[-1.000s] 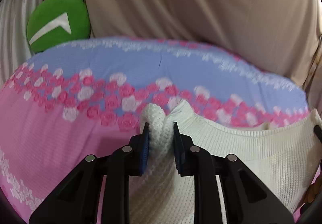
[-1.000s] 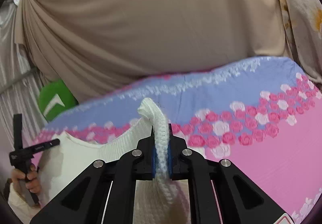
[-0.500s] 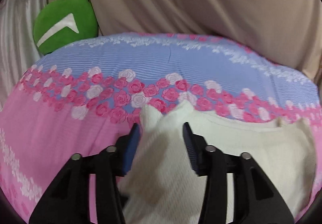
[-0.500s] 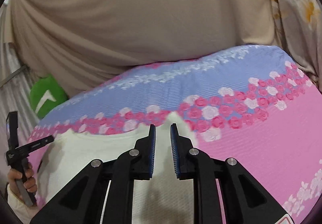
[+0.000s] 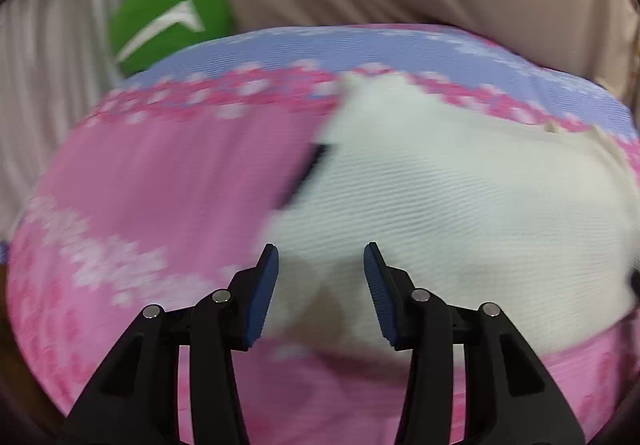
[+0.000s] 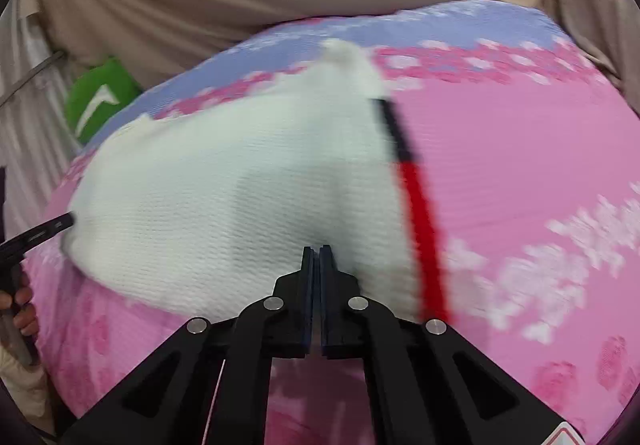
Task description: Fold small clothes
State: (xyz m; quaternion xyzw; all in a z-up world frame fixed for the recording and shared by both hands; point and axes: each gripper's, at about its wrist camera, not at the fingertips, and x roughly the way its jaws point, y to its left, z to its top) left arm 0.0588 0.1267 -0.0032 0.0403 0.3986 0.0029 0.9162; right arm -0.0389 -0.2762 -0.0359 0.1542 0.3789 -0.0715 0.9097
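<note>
Left wrist: white knit garment [image 5: 460, 197], soft, limp, light; grip at hem corners. Left gripper [image 5: 320, 277] jaws wide; right gripper [image 6: 316, 273] jaws closed, empty.

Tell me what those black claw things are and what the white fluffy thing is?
Those black claws are grabbers that a person holds, one in each hand. Each grabber has a small camera looking out along its jaws, so you get one picture per hand. In the left picture, the left gripper has its jaws wide open with nothing between them. In the right picture, the right gripper has its jaws shut; whether they pinch any cloth is too blurry to tell. The white thing is a small knitted sweater lying on a bed cover with pink roses. The green pillow sits behind the bed.
</note>
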